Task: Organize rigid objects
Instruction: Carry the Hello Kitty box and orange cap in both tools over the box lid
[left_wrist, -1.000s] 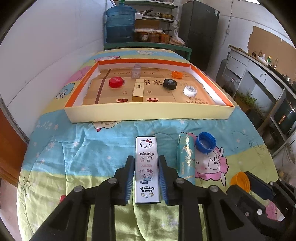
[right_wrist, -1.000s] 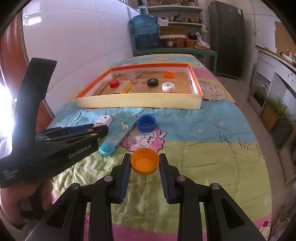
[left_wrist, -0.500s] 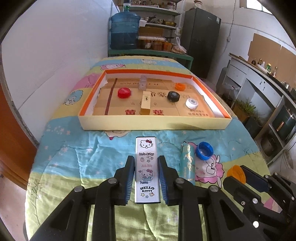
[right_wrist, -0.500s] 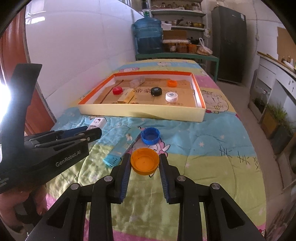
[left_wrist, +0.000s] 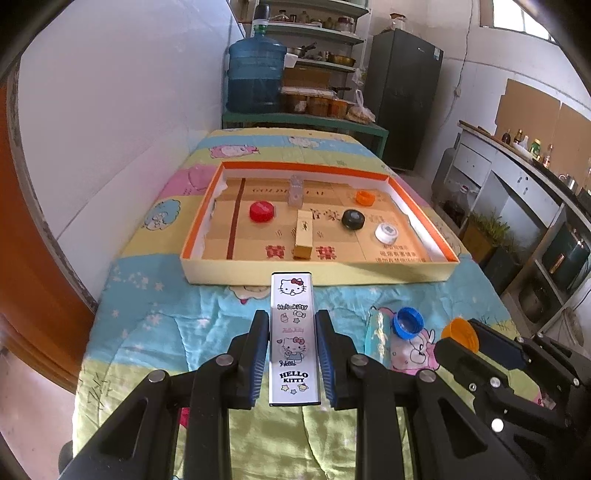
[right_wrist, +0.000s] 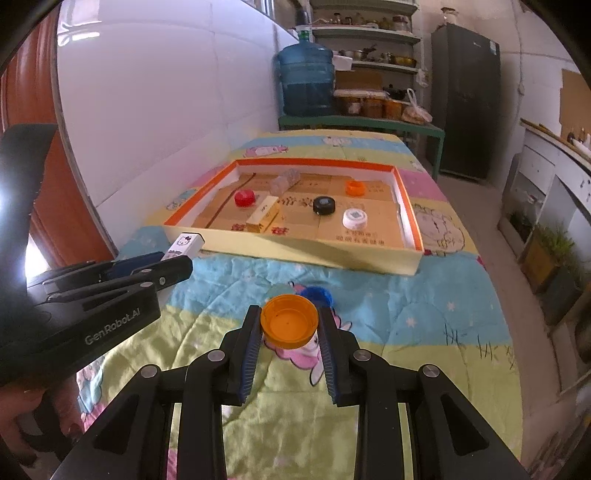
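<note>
You can read "HELLO KITTY" at the near end of the long white cartoon-printed box (left_wrist: 294, 339), with "Hello Kitty" higher up. The black plastic left gripper (right_wrist: 177, 258) body reads "GenRobot.AI" (the shallow orange-rimmed cardboard tray (left_wrist: 317, 273) carries Chinese characters, too small to read).

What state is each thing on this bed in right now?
Left tool: shut on Hello Kitty box.
Right tool: shut on orange cap, hollow side up.
Blue cap: loose on blanket, open side up.
Teal box: lying flat.
Tray: holds caps and small boxes.
</note>
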